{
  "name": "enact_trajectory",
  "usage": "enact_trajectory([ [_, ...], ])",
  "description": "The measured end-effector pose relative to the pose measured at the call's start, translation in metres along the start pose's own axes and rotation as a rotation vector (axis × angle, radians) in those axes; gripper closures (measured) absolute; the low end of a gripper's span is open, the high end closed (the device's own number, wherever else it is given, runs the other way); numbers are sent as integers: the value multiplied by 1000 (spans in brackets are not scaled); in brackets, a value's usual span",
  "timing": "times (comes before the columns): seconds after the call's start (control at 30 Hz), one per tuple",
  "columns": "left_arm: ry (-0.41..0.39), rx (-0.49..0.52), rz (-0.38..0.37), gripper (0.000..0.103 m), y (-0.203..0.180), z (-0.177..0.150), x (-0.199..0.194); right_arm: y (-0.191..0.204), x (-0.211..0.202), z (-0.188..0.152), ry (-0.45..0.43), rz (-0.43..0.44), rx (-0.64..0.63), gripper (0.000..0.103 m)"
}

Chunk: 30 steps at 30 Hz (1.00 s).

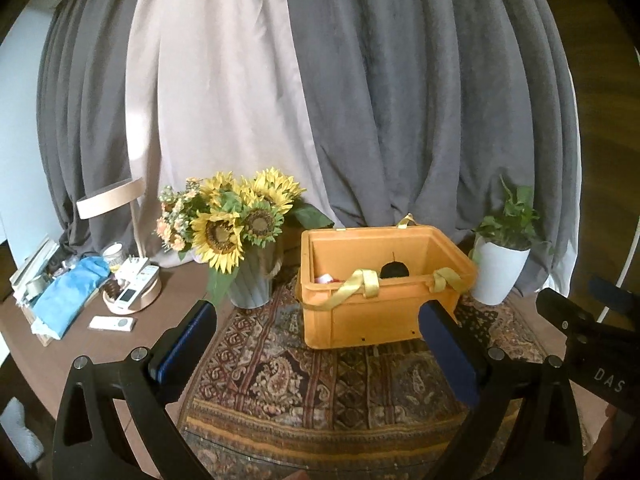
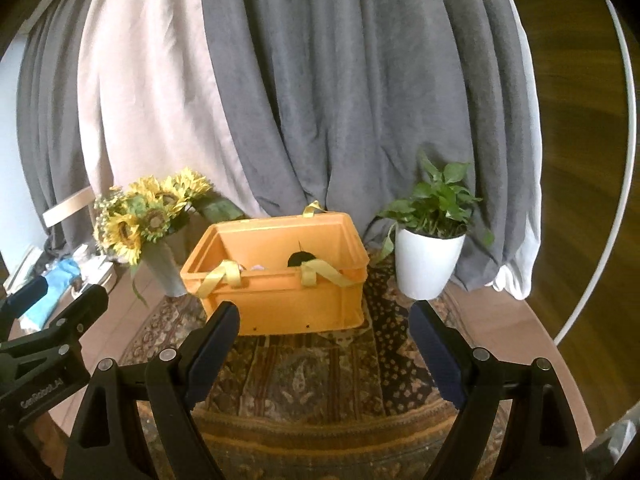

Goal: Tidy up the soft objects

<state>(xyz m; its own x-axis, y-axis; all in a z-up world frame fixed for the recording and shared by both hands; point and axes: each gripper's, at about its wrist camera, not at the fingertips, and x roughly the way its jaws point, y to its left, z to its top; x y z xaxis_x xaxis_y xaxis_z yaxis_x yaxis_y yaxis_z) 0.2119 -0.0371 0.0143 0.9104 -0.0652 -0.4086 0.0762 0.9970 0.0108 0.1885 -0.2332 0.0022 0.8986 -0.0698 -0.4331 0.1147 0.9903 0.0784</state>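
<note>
The orange crate stands in the middle of both views, on the patterned rug, with yellow ribbon handles draped over its near rim; inside it, only partly seen over the rim, are a dark rounded soft item toward the right and a scrap of red-and-white fabric toward the left; what else lies in it cannot be told. No loose soft object shows on the rug in front of the crate, so my reading is that the gathering step is largely done, or a fresh item must be found outside these views; the next move would call for locating one, perhaps the blue cloth at the left edge of the left view, and carrying it over the rim without snagging the ribbons. The left gripper hangs before the crate with its fingers wide apart, holding nothing and touching nothing; the right gripper is likewise spread wide and empty, short of the crate's front wall. A sunflower vase stands left of the crate, a potted plant right of it, curtains behind.
</note>
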Motion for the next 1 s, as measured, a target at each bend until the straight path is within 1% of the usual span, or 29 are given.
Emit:
enact_trajectory([
  [0.47,-7,-5,7,0,-11,-32,-70,-12,-67,-37,-6,12,0,16],
  [0.7,-18,-8,1,0,-11,-43,-100,-13,-97,-48,-23,16,2,16],
  [1.0,-31,-6,12,0,-10,-56,-136,-13,-128,-63,-36,32,3,16],
])
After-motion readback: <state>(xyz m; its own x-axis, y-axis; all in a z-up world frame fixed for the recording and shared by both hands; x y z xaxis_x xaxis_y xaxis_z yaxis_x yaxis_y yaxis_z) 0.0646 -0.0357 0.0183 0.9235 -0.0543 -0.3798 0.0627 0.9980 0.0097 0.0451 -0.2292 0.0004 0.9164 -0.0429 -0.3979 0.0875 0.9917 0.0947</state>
